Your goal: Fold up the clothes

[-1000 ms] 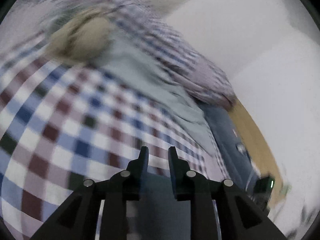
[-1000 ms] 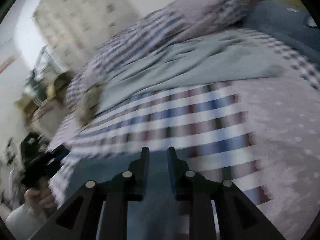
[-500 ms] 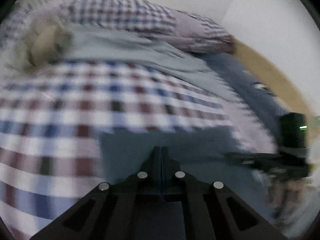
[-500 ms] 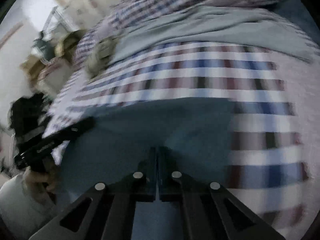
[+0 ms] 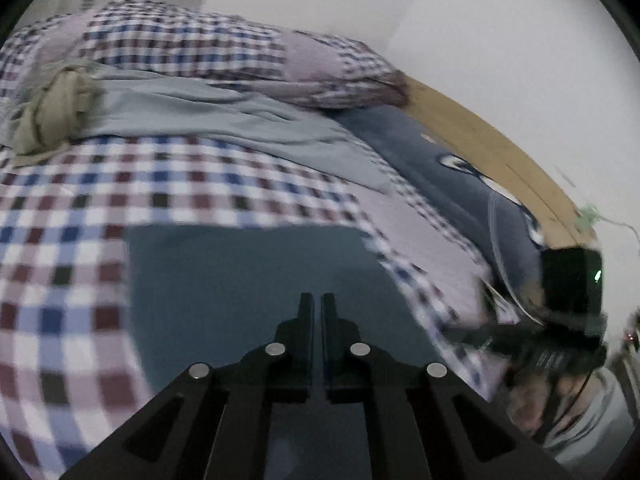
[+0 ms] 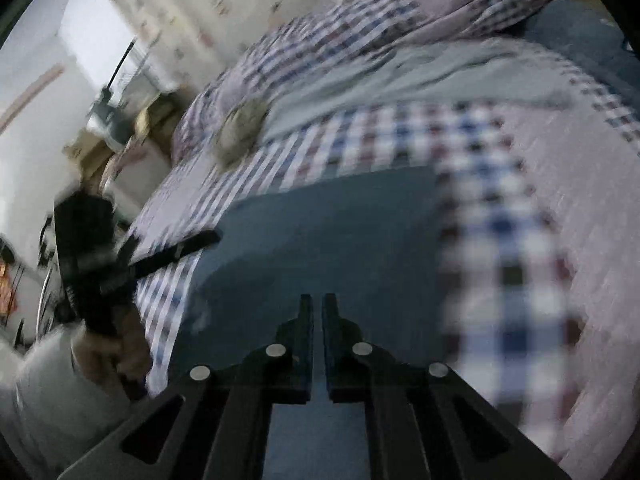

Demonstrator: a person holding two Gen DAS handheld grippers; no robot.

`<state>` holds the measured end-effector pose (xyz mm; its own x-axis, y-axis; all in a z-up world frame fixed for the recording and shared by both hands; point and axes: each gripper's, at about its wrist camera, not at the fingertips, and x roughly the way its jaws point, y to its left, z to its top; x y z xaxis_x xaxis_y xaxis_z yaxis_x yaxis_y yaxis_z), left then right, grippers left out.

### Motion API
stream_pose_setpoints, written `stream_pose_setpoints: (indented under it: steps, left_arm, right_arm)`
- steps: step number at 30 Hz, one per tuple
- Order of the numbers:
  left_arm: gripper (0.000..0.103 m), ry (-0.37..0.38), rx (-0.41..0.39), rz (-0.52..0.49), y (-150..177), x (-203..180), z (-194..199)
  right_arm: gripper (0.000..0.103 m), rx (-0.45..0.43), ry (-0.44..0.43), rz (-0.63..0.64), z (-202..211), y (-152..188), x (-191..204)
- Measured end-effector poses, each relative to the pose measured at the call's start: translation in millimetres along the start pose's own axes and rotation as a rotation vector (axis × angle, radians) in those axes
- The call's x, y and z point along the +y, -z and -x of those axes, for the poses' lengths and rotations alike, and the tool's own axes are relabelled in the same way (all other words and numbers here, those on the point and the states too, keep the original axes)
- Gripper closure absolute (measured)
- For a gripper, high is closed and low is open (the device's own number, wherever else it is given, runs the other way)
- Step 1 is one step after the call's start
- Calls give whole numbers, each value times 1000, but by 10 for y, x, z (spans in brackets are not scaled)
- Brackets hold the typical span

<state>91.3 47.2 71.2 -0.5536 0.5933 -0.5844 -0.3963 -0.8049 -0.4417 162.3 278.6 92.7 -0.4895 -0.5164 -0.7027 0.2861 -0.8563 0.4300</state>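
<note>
Checked bed [image 5: 60, 208], pillows at head. Teal garment [image 5: 248, 280] spread flat mid-bed, near edge toward both grippers. Left gripper [image 5: 316, 312] and right gripper [image 6: 316, 312]: jaws nearly closed, thin gap, seemingly pinching near hem, likely for folding; grip unclear.

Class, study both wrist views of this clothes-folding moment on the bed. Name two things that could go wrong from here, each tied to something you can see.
1. Both the left gripper and the right gripper appear to pinch only the near edge of the dark blue garment, so it could slip out mid-fold.
2. The pale green cloth and the bunched beige cloth lie further up the checked bedspread; a long forward fold might land on them.
</note>
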Motion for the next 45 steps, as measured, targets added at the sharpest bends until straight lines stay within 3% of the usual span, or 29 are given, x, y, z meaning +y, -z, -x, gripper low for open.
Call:
stream_pose_setpoints:
  steps: [3,4,8,11,14,18,24,28,33,39,45]
  left_arm:
    - [102,39,40,-8,244,-206,36]
    - [102,43,57,-7,321,-241,31]
    - [102,-88,104,-20,664,-332,30]
    - [102,-176,82,33,745,-216,145]
    - [102,-177,60,63,797,-172,323]
    - [102,-98,52,45,1025,-351,560]
    - [102,-40,161,-34,1376,-720,551]
    - [102,-85,231,-68,1496,-830,384]
    - [102,-145,328,-35,1631,-732,190]
    - [102,-143,330,3,1672,-663,207]
    - [102,-148,352,9,1731,-622,206]
  right_arm:
    - [99,77,-10,51,-85,405,277]
    - [99,105,33,70,-127,507,309]
    - [103,91,142,41,-1,683,225]
    - [103,43,192,-11,194,751,153]
    - [103,3,240,-23,379,851,160]
    - [98,-15,286,29,492,990,329]
    - [98,11,318,139,439,1164,705]
    - [98,10,325,197,435,1268,887]
    - [98,24,318,243,357,1339,996]
    - [98,30,308,242,300,1333,977]
    - [98,123,340,223,93,1418,804]
